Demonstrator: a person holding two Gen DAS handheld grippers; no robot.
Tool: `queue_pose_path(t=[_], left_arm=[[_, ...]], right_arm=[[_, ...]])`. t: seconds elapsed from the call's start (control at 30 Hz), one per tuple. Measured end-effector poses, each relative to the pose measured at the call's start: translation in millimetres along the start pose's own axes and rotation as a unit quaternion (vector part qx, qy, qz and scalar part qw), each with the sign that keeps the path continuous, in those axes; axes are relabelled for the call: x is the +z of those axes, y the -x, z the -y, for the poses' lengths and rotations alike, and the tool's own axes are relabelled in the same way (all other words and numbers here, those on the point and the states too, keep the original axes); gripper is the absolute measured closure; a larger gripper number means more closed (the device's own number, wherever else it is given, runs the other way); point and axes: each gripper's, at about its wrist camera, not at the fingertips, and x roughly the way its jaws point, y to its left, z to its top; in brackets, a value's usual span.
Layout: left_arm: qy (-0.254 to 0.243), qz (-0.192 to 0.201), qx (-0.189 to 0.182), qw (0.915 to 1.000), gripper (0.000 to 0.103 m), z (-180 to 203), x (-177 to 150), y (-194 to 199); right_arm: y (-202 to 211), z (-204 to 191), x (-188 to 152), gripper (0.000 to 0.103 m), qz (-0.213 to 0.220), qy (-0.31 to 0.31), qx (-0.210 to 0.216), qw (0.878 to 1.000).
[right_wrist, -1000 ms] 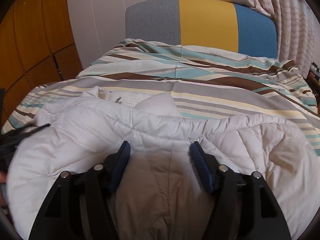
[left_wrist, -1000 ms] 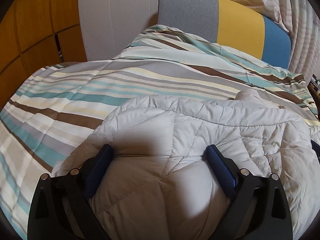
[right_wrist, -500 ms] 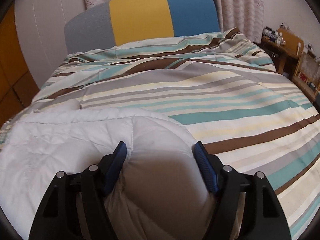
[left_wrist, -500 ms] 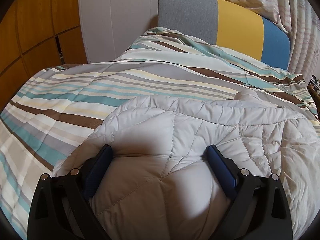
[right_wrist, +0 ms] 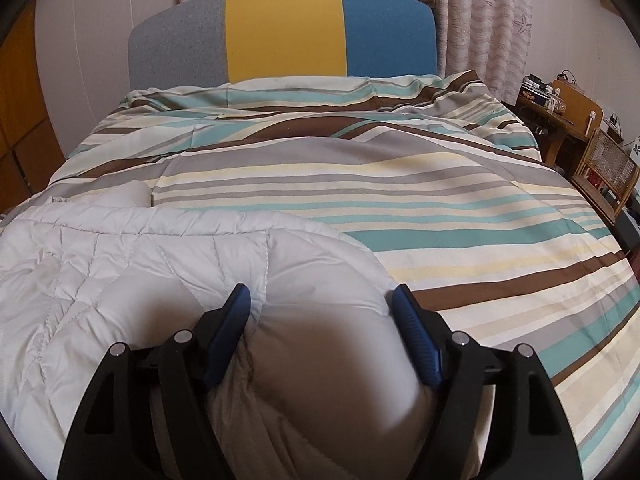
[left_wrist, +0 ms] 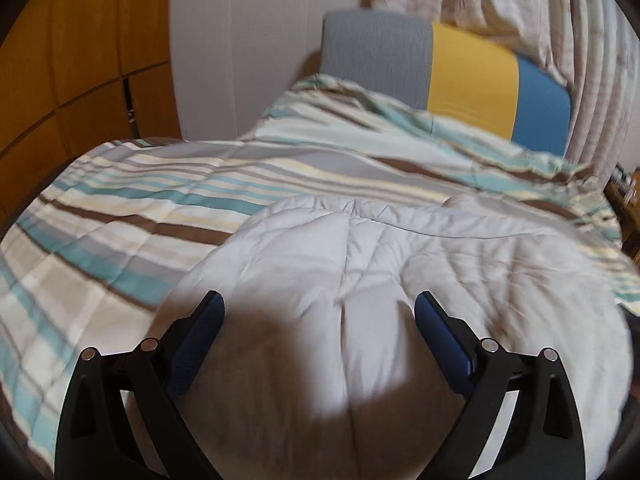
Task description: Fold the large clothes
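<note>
A: Straight ahead of the right tongs, a striped duvet (right_wrist: 420, 200) in teal, brown, grey and cream covers the whole bed!

B: And beyond it, at the far end, the headboard (right_wrist: 284, 32), three panels: grey, yellow, blue.

A: Behind that, pale curtains (right_wrist: 484, 20) with a starfish print.

B: Off to the right of the right tongs, a wooden side table (right_wrist: 560, 116) crowded with small items, too small to identify. A cane-panelled wooden piece (right_wrist: 604, 176) stands nearer.

A: Left tongs' view is blurred, but orange-brown wooden cabinet doors (left_wrist: 72, 60) fill the far left, with a white wall (left_wrist: 248, 40) beside them.
</note>
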Motion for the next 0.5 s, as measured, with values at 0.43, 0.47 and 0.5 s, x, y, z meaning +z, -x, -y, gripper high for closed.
queue_pose_path(t=[0.43, 0.47, 0.5], left_arm=[[0.088, 0.023, 0.027, 0.9955, 0.006, -47, -62, 79], [0.089, 0.021, 0.028, 0.9954, 0.006, -49, -67, 82], [0.091, 0.02, 0.026, 0.9953, 0.006, -51, -71, 85]], right_arm=[[87, -21, -28, 0.019, 0.037, 0.046, 0.04, 0.997], [92, -23, -33, 0.019, 0.039, 0.046, 0.045, 0.997], [99, -26, -38, 0.019, 0.041, 0.045, 0.05, 0.997]])
